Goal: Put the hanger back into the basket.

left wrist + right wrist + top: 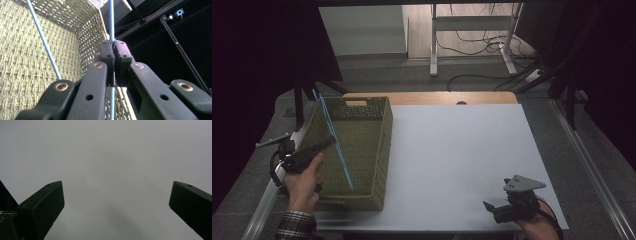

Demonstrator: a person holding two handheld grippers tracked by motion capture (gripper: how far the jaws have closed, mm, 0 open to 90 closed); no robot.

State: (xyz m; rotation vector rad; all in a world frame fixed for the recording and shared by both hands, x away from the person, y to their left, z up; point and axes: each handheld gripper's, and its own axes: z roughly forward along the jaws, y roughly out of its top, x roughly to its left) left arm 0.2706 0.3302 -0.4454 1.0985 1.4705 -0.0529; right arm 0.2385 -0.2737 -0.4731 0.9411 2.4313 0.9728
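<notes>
Blue rod [111,20] is being pinched in the left gripper [114,50], lower end hidden behind jaws inside the basket [37,75]; right gripper [116,200] is gaping wide

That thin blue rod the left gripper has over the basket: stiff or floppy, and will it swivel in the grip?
Probably stiff: the blue rod runs straight along its whole length, no sag. Likely light, being so thin. It may pivot: the left gripper pinches it at a single narrow spot, with long ends free on both sides. Laid in the woven basket, it could roll.
</notes>
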